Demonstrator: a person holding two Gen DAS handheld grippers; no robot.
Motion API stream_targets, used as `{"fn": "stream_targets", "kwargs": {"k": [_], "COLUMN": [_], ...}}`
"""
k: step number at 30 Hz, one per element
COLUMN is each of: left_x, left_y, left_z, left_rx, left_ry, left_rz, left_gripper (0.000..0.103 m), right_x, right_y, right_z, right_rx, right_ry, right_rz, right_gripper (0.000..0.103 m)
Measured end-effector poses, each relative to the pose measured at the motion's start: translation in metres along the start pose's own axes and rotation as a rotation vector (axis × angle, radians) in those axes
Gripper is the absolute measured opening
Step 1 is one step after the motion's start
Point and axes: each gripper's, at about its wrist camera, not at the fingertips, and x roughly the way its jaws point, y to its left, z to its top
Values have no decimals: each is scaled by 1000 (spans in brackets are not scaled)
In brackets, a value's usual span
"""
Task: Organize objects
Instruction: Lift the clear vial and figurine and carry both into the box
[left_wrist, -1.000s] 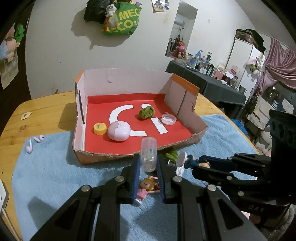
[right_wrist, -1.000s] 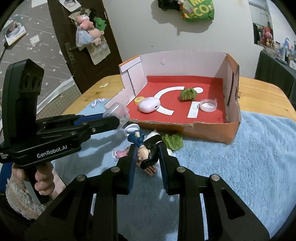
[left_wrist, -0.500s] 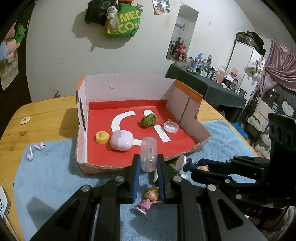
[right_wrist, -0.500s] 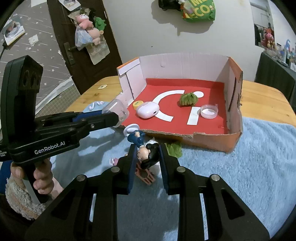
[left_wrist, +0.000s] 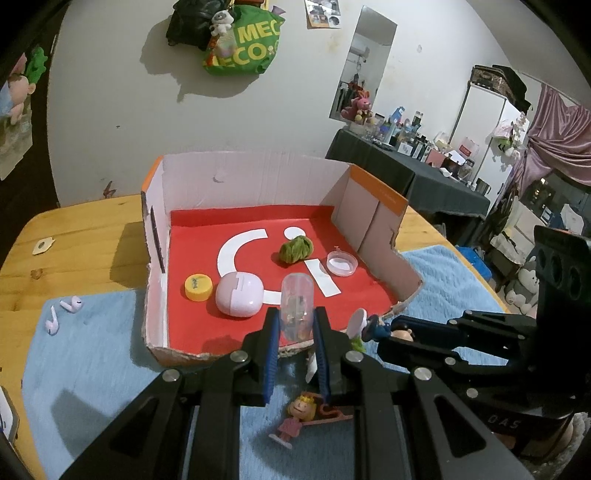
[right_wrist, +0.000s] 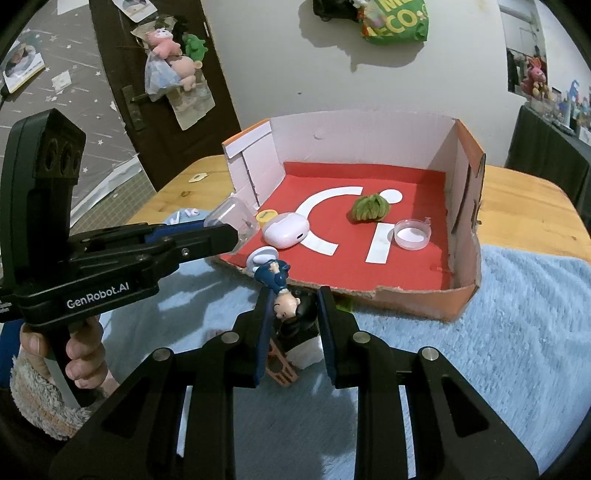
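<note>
My left gripper (left_wrist: 295, 325) is shut on a clear plastic capsule (left_wrist: 297, 306), held upright just above the torn front edge of the cardboard box (left_wrist: 251, 177). Seen from the right wrist, that left gripper (right_wrist: 236, 236) holds the capsule (right_wrist: 231, 218) at the box's left front corner. My right gripper (right_wrist: 291, 314) is shut on a dark-haired toy figure (right_wrist: 284, 295) with a blue body and white base, held upside down before the box front. From the left wrist the right gripper (left_wrist: 384, 332) and its figure (left_wrist: 373, 326) show beside the capsule.
Inside the red-floored box (right_wrist: 461, 147) lie a pink earbud case (left_wrist: 240, 295), a yellow cap (left_wrist: 198, 287), a green crumpled ball (left_wrist: 295, 249) and a clear lid (left_wrist: 341, 263). A small pink-dressed figure (left_wrist: 295, 417) and two earbuds (left_wrist: 62, 312) lie on the blue towel (right_wrist: 517, 332).
Both grippers have come nearer the box front with their objects still held. The pink-dressed figure on the towel now shows lower, beneath the left fingers.
</note>
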Motion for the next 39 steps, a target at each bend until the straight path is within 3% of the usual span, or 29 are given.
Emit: {"fn": "stream_targets", "kwargs": {"k": [14, 39], "left_x": [19, 71], "left_y": [0, 15], "left_z": [5, 6], "left_rx": [1, -37], "left_ry": [30, 188], "left_rz": [-25, -21], "left_gripper": [19, 19], "right_x": [12, 50], "right_y": [-16, -39], "right_z": [12, 32], "right_rx": [6, -9], "right_ry": [19, 88], "right_rz": [-37, -81], "right_gripper": [23, 23]}}
